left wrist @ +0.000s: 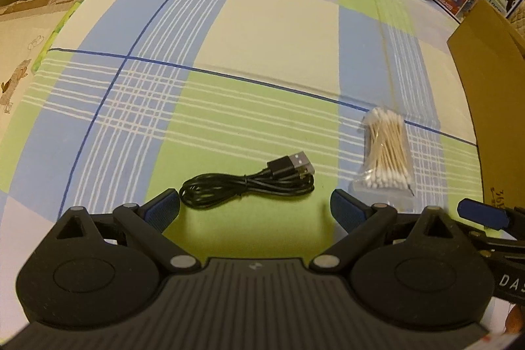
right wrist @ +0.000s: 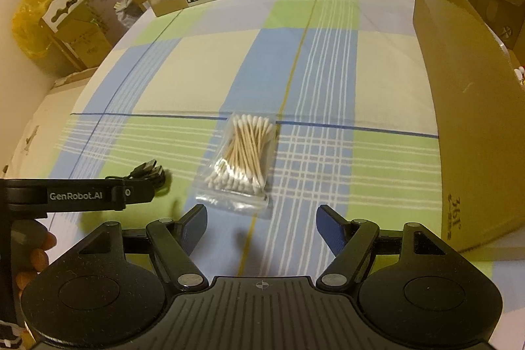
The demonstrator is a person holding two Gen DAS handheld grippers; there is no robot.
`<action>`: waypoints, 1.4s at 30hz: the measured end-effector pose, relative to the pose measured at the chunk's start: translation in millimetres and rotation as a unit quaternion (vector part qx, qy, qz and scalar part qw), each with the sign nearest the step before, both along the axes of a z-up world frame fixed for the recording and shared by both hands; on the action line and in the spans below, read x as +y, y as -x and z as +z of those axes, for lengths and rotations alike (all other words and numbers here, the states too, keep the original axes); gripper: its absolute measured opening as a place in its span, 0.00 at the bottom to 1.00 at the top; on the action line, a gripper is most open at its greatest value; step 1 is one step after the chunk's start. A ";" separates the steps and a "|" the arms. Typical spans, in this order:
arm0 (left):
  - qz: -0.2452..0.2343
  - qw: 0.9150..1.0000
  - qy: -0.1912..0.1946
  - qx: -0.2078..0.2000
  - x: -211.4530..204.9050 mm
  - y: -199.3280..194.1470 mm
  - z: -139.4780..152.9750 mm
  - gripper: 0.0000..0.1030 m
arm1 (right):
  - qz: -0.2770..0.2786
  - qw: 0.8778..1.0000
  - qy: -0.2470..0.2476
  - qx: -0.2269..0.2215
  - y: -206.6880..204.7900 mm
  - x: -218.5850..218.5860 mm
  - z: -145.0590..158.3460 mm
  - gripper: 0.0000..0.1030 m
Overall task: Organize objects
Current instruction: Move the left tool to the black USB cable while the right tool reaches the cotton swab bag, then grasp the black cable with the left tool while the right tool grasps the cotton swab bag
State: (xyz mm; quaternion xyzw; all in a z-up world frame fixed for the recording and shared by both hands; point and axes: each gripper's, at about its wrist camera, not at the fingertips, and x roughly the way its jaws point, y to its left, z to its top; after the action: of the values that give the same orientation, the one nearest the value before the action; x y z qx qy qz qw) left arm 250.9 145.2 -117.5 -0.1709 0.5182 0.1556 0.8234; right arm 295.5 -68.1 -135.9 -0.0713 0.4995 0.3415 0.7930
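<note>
My left claw (left wrist: 255, 208) gapes wide just short of the coiled cable (left wrist: 246, 186); my right claw (right wrist: 261, 222) gapes wide before the swab bag (right wrist: 241, 160). Beyond, open tablecloth (right wrist: 203, 71), cardboard box (right wrist: 472, 120) at right

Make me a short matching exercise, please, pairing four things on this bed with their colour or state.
Things:
1. cable
2. swabs
3. carton
4. left gripper

Descriptions:
A. brown cardboard, at the right edge
B. black, coiled
C. open, empty
D. sealed in a clear bag

Pairs: 1-B, 2-D, 3-A, 4-C
</note>
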 end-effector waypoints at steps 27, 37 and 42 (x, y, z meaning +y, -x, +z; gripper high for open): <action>-0.032 0.998 -0.052 -0.004 27.1 -11.3 -16.7 0.92 | 0.043 0.998 0.019 -0.030 -23.2 62.8 -31.1 0.68; -0.034 0.998 -0.054 -0.007 26.3 -9.5 -17.2 0.92 | 0.089 0.991 0.047 -0.093 -10.8 68.2 -38.1 0.35; -0.043 0.997 -0.063 -0.004 21.6 -6.1 -18.3 0.91 | 0.103 0.989 0.048 -0.093 -3.9 58.6 -37.3 0.29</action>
State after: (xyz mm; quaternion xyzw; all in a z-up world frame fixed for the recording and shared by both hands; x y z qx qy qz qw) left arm 256.9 166.8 -135.8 -0.0970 0.5111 0.1521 0.8404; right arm 299.5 -9.6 -173.2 -0.1915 0.4295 0.3889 0.7922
